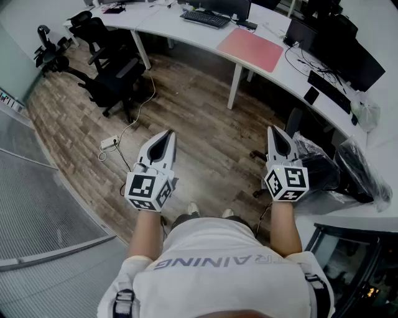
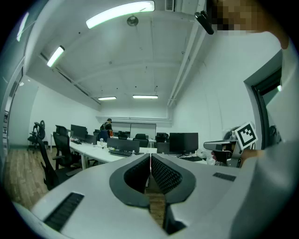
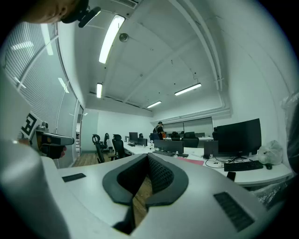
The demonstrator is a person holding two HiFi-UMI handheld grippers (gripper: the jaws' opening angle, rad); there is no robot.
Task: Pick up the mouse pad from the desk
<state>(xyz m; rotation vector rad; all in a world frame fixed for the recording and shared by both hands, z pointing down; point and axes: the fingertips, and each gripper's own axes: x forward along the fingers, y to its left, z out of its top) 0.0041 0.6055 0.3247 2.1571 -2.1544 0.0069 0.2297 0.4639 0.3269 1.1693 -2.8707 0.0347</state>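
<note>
A pink mouse pad (image 1: 250,49) lies flat on the white desk (image 1: 186,32) at the top of the head view, well ahead of both grippers. In the right gripper view the mouse pad (image 3: 191,161) shows as a thin pink strip on the desk. My left gripper (image 1: 168,135) is held level over the wood floor, jaws shut and empty. My right gripper (image 1: 274,131) is level beside it, also shut with nothing in it. In the gripper views the left gripper (image 2: 150,157) and the right gripper (image 3: 148,157) have their jaw tips meeting.
A keyboard (image 1: 205,18) lies left of the pad, monitors (image 1: 348,53) and a second keyboard (image 1: 328,90) to its right. A black office chair (image 1: 112,77) stands left, a power strip (image 1: 109,143) on the floor. A desk leg (image 1: 235,86) stands below the pad.
</note>
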